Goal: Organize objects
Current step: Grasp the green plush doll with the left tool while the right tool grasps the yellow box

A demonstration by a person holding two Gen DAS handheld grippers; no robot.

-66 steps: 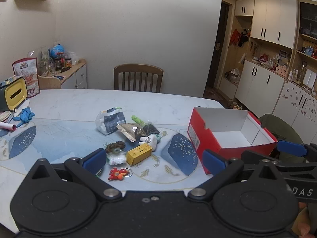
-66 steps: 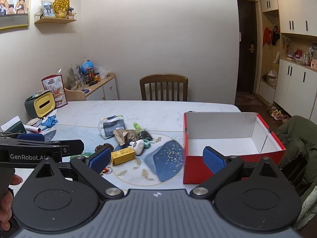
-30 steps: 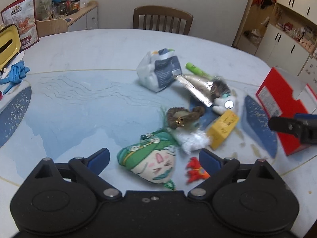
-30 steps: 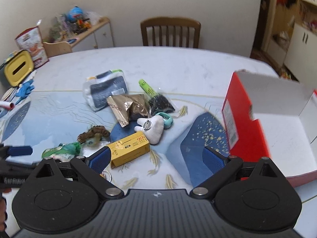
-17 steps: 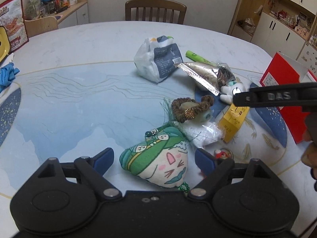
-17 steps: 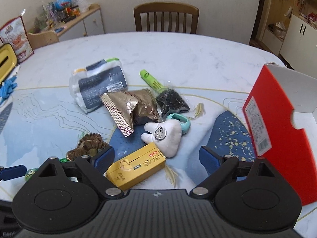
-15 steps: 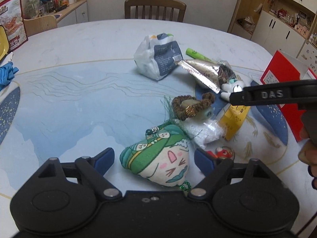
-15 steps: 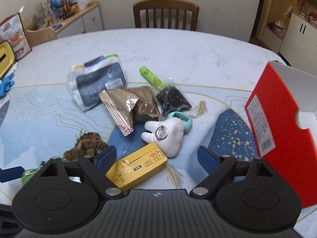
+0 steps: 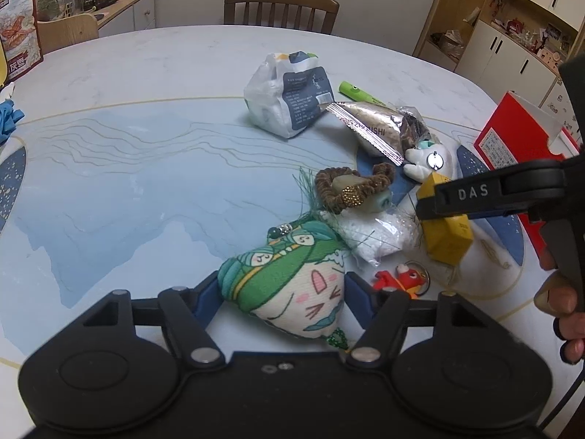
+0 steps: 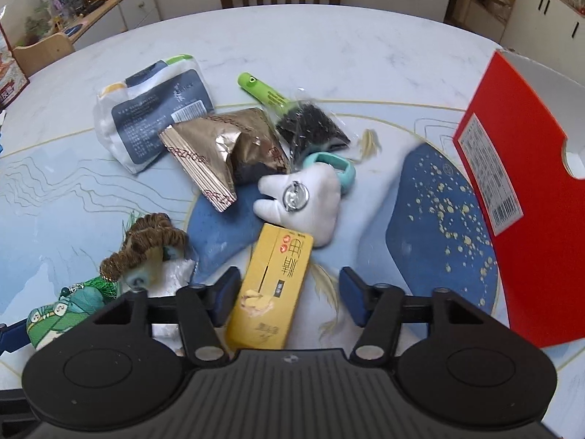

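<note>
The left tongs (image 9: 281,292) have their blue pads on both sides of a green and cream stuffed toy (image 9: 289,285) with a sleepy face. The pads touch the toy's sides, so the left tongs are squeezing it. The toy sits on the tabletop (image 9: 146,153), at the near end of the pile of things.

The right tongs (image 10: 289,294) are open wide. A yellow box (image 10: 272,289) lies between the two blue pads. The left pad is just beside the box, and there is a gap between the box and the right pad. The right tongs are not gripping it. In the left view, the arm of the right tongs crosses over the box, and a hand (image 9: 563,307) holds the handle at the right edge.

Just past the yellow box lies a white stuffed toy (image 10: 307,197) with a silver ring on it. A teal ring (image 10: 336,166) peeks out behind it. A gold wrapper (image 10: 223,150), a bag of black bits (image 10: 310,130) and a green pen (image 10: 261,89) lie farther back, close together. A white and dark blue bag (image 10: 153,109) lies to the left of them. A brown woven ring (image 9: 347,186) rests on a small clear bag of white bits (image 9: 376,230), next to the green toy. A little red fish keychain (image 9: 400,278) lies just right of the left tongs.

A red box (image 10: 512,183) with a white inside stands at the right side of the tabletop, well apart from both tongs.
</note>
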